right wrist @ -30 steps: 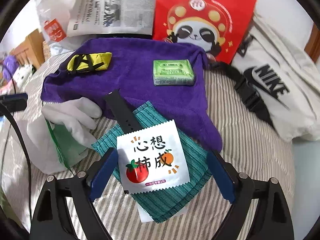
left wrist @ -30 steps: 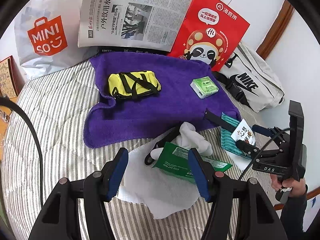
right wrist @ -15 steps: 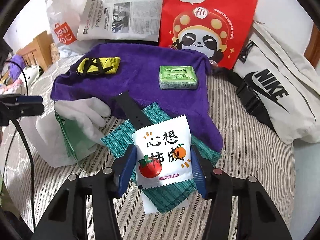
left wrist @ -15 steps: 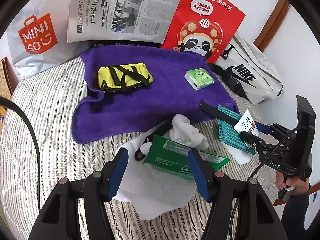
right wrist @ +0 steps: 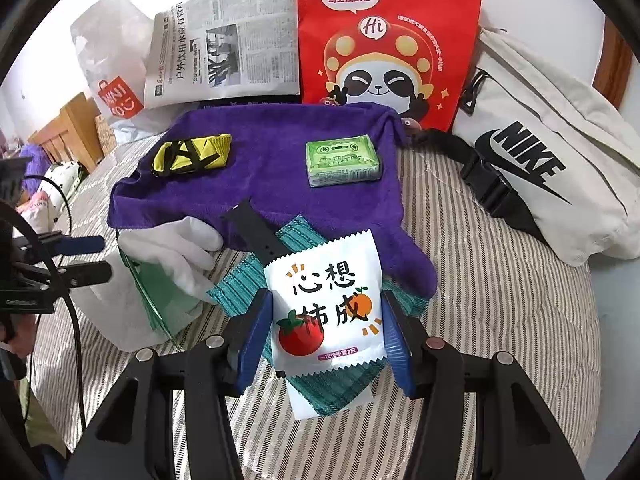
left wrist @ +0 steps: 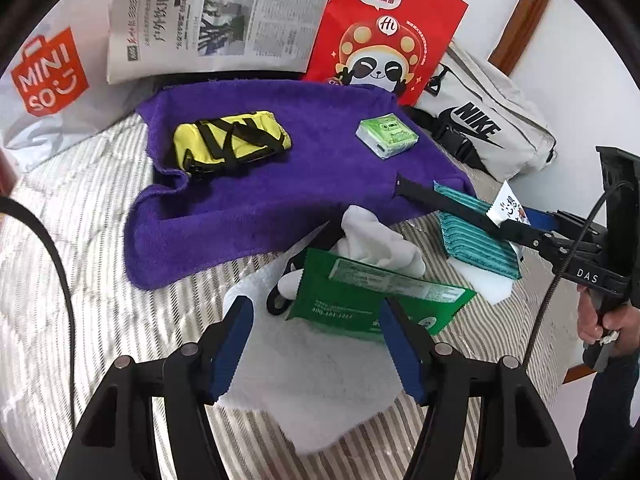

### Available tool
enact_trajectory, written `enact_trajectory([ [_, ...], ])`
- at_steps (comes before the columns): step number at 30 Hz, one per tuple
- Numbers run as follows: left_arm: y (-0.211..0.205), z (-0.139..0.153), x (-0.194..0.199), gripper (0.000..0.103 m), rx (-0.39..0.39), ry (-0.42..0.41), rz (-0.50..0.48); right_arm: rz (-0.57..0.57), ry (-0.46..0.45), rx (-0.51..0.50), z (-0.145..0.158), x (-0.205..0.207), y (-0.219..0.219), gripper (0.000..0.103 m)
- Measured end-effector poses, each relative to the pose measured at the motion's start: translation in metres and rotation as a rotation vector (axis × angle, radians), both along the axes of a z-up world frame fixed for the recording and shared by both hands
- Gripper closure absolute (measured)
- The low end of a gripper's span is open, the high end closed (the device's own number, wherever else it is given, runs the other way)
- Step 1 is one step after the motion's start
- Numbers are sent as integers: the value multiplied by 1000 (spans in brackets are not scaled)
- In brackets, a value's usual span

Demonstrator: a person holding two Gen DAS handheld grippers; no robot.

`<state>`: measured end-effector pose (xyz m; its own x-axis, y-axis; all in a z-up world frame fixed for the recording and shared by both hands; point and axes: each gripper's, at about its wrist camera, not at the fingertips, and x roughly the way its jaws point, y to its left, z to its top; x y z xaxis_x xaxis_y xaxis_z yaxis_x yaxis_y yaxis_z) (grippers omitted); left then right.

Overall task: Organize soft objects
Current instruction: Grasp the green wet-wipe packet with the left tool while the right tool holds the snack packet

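Packet, white with a tomato and orange print, sits upright between the blue pads of the right gripper; the pads touch both its side edges, so the grip looks closed on it. It is over the teal striped cloth, near the front edge of the purple towel on the striped bedcover.

Left gripper hangs wide open above the white cloth, holding nothing; a green pouch and a white glove lie just ahead of it.

Doing this step well, as I judge it:
- keep the pinch light, since the packet is thin and would crumple or bow out
- lift straight up so the teal cloth and the black strap are not dragged along
- carry it low to wherever the small packets are grouped, perhaps by the green tissue pack on the towel

Hard to make out:
- whether the packet is clear of the cloth or resting on it; its lower edge is behind the pads
- how firmly the pads bite
- the strap's far end, which runs under the packet
- what the yellow pouch holds
- the white sheet poking out beneath the teal cloth
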<state>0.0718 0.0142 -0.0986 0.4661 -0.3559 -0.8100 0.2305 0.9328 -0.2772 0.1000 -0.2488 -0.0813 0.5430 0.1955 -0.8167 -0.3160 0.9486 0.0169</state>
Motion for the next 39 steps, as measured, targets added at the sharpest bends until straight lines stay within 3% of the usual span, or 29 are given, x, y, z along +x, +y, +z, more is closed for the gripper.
enact_trajectory([
  [8,2,-12,16,39,-38,-24,-139,12,0,-10,0,-1,0,50],
  [17,-12,-6,17,39,-11,-66,-210,8,19,14,-2,2,-3,49],
  [20,-11,-12,22,39,-52,-49,-226,7,30,16,-5,5,-3,49],
  [24,-5,-9,14,41,-90,-53,-254,5,38,16,-6,4,-4,49],
  [34,-8,2,-13,46,-90,-85,-327,-9,50,24,-11,2,-10,49],
  [35,-9,0,-12,47,-94,-78,-325,-9,51,26,-11,2,-11,49],
  [39,-12,-10,-4,71,-159,-23,-315,-6,49,32,-9,1,-10,49],
])
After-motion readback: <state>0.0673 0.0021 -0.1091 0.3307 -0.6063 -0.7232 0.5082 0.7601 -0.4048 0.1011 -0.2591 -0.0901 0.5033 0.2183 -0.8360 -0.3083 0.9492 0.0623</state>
